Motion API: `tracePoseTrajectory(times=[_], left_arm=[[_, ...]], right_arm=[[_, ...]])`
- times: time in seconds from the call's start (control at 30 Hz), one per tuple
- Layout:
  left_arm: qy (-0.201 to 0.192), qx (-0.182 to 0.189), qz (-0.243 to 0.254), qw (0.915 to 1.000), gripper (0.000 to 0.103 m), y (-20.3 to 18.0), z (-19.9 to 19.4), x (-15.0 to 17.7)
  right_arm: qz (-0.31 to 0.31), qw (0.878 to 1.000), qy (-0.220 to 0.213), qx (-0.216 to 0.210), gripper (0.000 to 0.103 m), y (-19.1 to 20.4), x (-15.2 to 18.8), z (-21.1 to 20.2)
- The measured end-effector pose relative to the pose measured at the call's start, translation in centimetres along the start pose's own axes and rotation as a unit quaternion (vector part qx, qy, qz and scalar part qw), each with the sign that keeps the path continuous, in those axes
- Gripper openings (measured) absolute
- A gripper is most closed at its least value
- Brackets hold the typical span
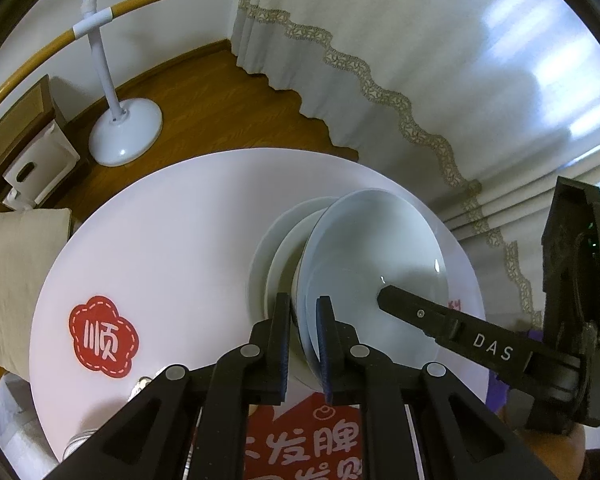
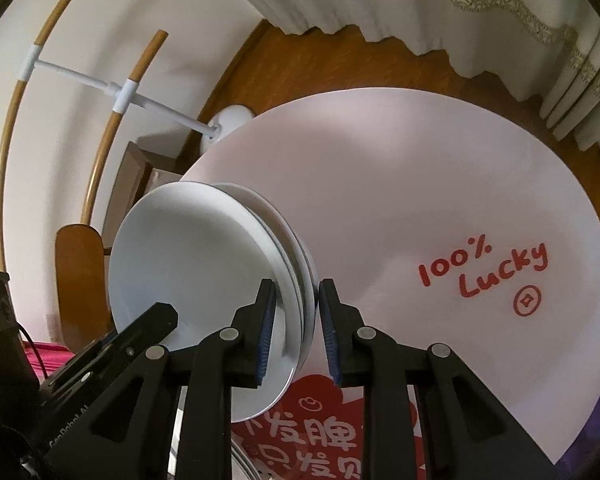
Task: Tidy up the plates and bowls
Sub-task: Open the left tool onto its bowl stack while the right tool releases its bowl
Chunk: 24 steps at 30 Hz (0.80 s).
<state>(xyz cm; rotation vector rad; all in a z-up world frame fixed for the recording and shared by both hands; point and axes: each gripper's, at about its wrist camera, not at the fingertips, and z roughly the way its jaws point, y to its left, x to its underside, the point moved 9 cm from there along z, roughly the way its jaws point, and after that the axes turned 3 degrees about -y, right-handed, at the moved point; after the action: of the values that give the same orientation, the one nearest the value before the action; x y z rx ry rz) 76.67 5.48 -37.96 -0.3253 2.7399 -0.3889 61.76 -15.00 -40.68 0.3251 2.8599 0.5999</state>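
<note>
Item: a stack of white plates [image 1: 374, 248], glazed, three or so nested, standing tilted on edge above the round white table [image 1: 160, 220], near its middle and towards the edge nearest us. We judge them stiff, smooth, slippery, heavy as a set, and liable to chip or break if dropped or knocked together.

Hold: we take them at the rims. Our left gripper [image 1: 304, 332] has its jaws nearly together, clamped on the lower rim. Our right gripper [image 2: 298, 328] straddles the rim on the other side; its left pad lies against the front plate, the right pad stands just clear, so we count it as not clamped.

Surroundings: red stickers [image 1: 102, 342] and red lettering [image 2: 484, 270] on the table, a white floor stand [image 1: 124, 130], pale curtain [image 1: 420, 60], wooden floor [image 1: 204, 96].
</note>
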Motion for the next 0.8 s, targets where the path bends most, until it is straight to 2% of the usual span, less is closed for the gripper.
tracePoseTrajectory(times=[0.13,0.27,0.47,0.53,0.6,0.8], left_arm=[[0.000,-0.006,-0.007,1.0000,0.011,0.0,-0.2,-0.1],[-0.012,-0.006,-0.011,0.9998,0.017,0.0,-1.0,-0.3],[-0.017,-0.011,-0.017,0.9996,0.017,0.5,-2.0,0.2],[-0.021,-0.011,-0.022,0.9995,0.018,0.8,-2.5,0.3],[-0.027,-0.015,-0.028,0.9991,0.026,1.1,-3.1,0.5],[-0.045,-0.032,-0.056,0.9969,0.035,2.6,-5.1,2.2]], right_arm=[[0.007,1.000,0.000,-0.008,0.022,-0.1,0.0,0.0],[0.005,1.000,-0.002,-0.008,0.022,-0.3,0.0,-0.1],[0.005,1.000,-0.001,-0.007,0.022,-0.4,0.0,-0.2],[0.007,1.000,0.003,-0.005,0.026,-0.4,0.0,-0.1],[0.007,1.000,0.006,-0.003,0.028,-0.6,0.0,-0.2],[-0.002,1.000,0.005,-0.015,0.028,-0.1,0.4,-1.1]])
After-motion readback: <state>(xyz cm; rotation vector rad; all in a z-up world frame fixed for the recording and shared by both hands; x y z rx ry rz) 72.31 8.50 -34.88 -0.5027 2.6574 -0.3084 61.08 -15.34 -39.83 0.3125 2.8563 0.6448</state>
